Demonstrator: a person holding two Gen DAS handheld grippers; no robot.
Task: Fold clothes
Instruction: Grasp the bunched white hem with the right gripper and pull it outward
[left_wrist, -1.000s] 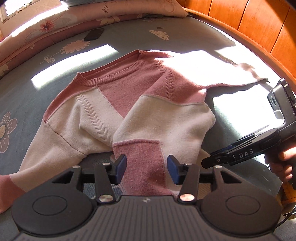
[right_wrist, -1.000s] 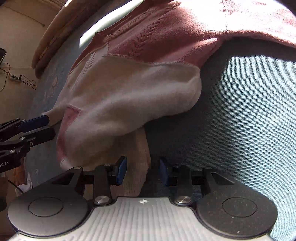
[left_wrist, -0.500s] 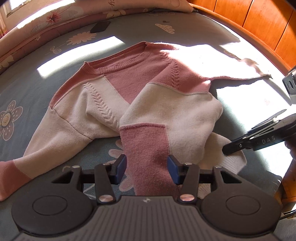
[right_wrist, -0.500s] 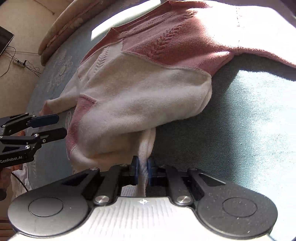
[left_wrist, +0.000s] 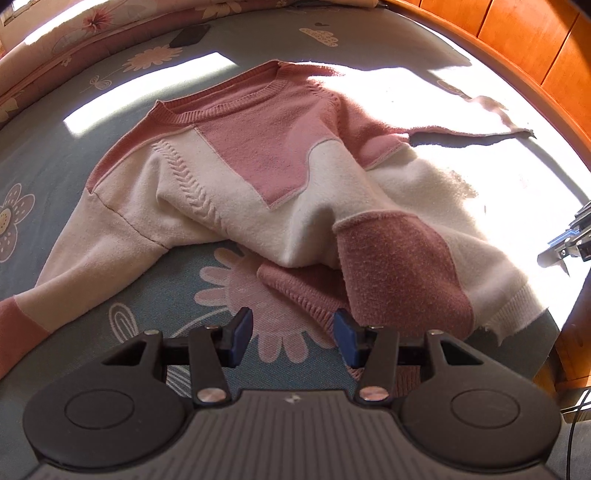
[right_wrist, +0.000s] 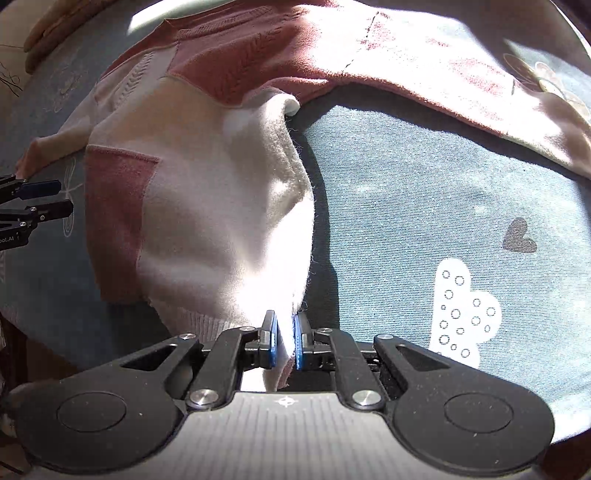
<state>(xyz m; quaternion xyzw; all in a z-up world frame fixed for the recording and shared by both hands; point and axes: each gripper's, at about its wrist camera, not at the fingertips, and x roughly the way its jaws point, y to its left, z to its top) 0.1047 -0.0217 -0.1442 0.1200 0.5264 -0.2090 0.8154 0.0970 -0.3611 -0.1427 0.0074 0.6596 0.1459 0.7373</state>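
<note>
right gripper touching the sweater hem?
Touching. The right wrist view shows the right gripper shut on the sweater, white hem fabric pinched between its blue fingers with no gap.

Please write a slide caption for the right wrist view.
Right gripper shut on the sweater hem, lifting it off the bedsheet.

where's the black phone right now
In the left wrist view the phone lies at the top left on the blue bedsheet, just below the floral pillow and beyond the sweater collar.
</note>
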